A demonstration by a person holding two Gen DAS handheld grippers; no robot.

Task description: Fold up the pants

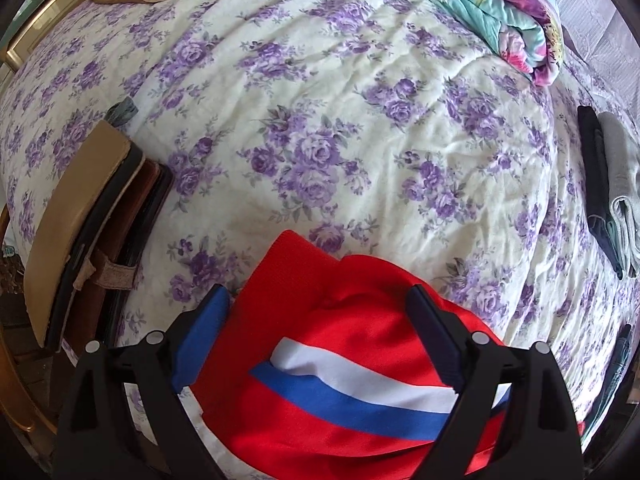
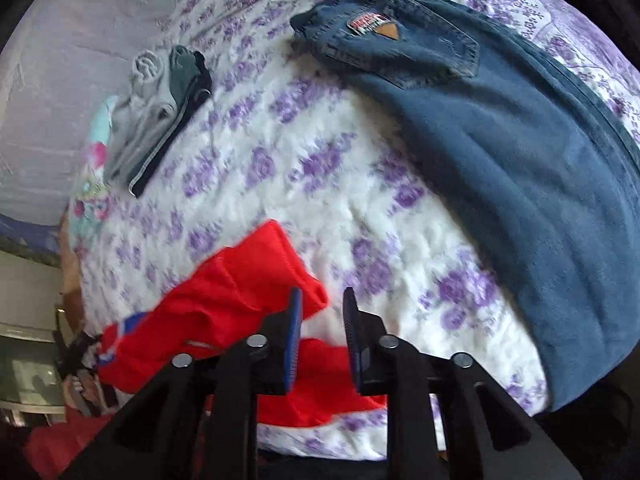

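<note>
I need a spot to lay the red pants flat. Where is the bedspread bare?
Bare bedspread lies ahead of the red pants, between the brown bag and the folded clothes. Crowded: jeans to the right, rolled quilt at the far end.

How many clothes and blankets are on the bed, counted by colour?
Red pants: 1
Blue jeans: 1
Grey folded garment: 1
Dark folded garment: 1
Teal and pink floral blanket: 1
Total: 5
</note>
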